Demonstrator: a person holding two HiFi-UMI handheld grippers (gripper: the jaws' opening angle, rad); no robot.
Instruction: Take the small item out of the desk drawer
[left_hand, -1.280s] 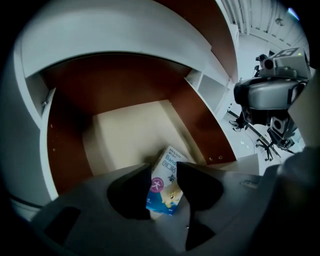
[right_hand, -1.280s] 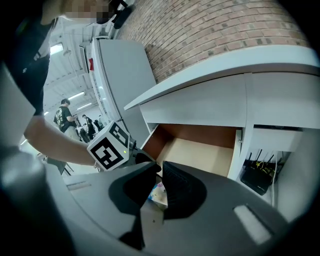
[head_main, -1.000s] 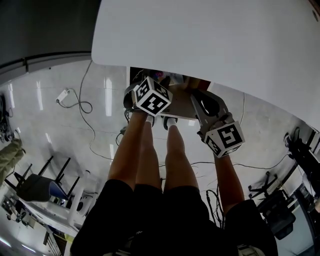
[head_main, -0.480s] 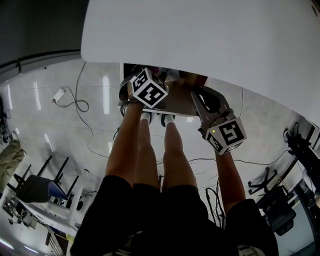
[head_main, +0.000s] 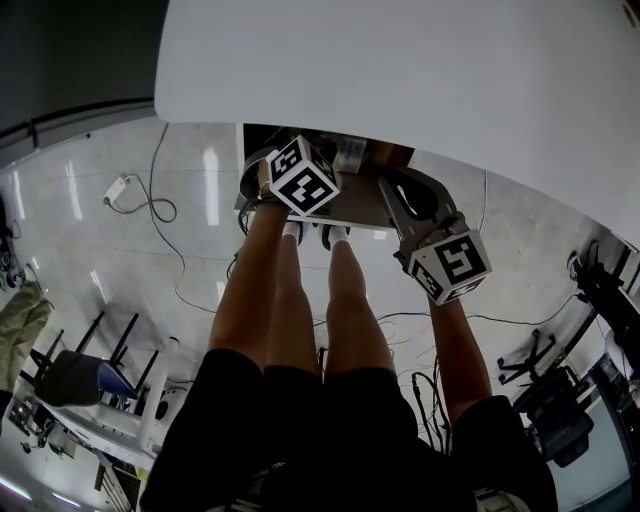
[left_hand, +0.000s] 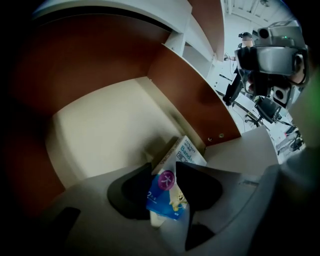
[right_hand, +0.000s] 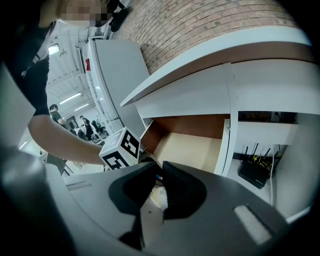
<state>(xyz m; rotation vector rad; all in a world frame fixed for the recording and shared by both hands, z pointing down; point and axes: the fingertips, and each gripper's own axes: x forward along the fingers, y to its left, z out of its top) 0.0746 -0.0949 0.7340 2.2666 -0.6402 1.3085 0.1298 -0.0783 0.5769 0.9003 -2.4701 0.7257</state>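
The desk drawer (head_main: 362, 208) stands pulled out under the white desk top (head_main: 420, 70). Its pale floor (left_hand: 100, 130) and brown walls fill the left gripper view. A small blue-and-white box (left_hand: 170, 187) stands tilted between the jaws of my left gripper (left_hand: 164, 186), near the drawer's right wall. Those jaws are closing, and both pads lie against the box's sides. In the head view, the left gripper's marker cube (head_main: 302, 178) sits at the drawer's left front. My right gripper (right_hand: 159, 187) is nearly shut on the drawer's thin front edge (right_hand: 154, 197), at the right (head_main: 400, 195).
The person's bare legs (head_main: 340, 300) stand below the drawer. Cables and a power adapter (head_main: 122, 190) lie on the glossy floor to the left. A chair (head_main: 70, 375) is at lower left and black equipment (head_main: 560, 420) at lower right. A router (right_hand: 257, 172) sits under the desk.
The left gripper's cube has shifted slightly up toward the drawer under the desk edge. The right gripper stays at the drawer front.
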